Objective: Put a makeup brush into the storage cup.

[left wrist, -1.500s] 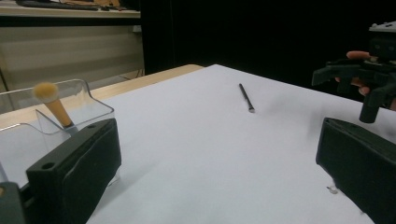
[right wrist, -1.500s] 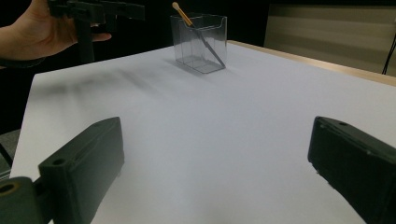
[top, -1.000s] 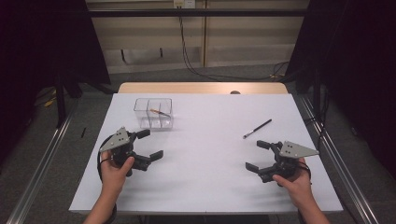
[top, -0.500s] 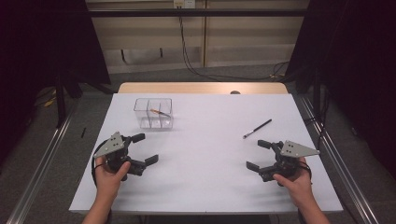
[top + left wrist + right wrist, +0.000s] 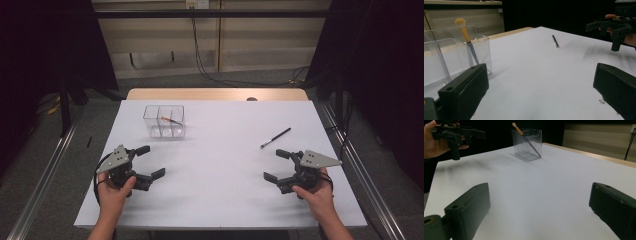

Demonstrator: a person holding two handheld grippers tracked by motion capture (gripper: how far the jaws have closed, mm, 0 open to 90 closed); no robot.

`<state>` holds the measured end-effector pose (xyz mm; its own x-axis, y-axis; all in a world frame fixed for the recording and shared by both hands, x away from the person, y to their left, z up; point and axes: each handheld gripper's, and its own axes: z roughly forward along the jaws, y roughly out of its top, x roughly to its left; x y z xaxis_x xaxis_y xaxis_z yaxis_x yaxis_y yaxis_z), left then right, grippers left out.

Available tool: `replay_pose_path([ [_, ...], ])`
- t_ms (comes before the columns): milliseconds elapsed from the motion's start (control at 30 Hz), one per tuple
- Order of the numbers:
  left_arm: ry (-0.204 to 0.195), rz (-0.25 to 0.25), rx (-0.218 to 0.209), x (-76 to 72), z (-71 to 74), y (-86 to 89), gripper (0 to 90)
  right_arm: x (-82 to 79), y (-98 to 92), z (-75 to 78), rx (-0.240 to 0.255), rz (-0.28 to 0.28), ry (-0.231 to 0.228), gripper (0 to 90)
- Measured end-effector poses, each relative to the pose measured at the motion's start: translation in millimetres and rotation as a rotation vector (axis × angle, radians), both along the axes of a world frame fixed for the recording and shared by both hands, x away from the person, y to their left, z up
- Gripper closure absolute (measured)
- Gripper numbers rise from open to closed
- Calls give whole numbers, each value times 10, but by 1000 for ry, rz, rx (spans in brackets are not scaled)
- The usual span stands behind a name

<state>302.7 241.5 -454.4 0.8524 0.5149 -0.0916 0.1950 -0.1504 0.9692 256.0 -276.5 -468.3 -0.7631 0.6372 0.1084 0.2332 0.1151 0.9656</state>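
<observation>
A clear three-part box (image 5: 164, 121) stands at the back left of the white table (image 5: 225, 200). A brush with an orange handle (image 5: 170, 120) leans inside it. A black pencil-like stick (image 5: 275, 138) lies flat at the right. My left gripper (image 5: 151, 161) hovers near the front left, open, with nothing between its jaws. My right gripper (image 5: 274, 165) is open and holds nothing at the front right, just short of the stick. The left gripper view shows the box (image 5: 454, 55), the brush (image 5: 466, 35) and the stick (image 5: 555, 41) beyond the left gripper (image 5: 541, 75).
The table's wooden far edge (image 5: 215, 94) meets a wall with hanging cables (image 5: 200, 45). Metal rails (image 5: 45, 175) run along the floor on both sides. In the right gripper view the box (image 5: 527, 143) stands far off, with the other hand's gripper (image 5: 456, 135) at upper left.
The left gripper has drifted a little toward the table's near left edge. The right gripper has stayed put. Box, brush and stick have not moved.
</observation>
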Motion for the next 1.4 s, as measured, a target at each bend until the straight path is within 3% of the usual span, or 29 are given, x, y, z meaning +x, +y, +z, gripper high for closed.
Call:
replay_pose_path([
  [433, -5, 25, 17, -29, 3, 65, 0, 15, -6, -9, -3, -3, 1, 30],
  [1067, -8, 7, 23, -31, 0, -2, 1, 27, -1, -8, -10, -8, -1, 30],
  [1400, -6, -7, 24, -31, -8, -31, 2, 101, -19, 10, -15, -36, 0, 30],
])
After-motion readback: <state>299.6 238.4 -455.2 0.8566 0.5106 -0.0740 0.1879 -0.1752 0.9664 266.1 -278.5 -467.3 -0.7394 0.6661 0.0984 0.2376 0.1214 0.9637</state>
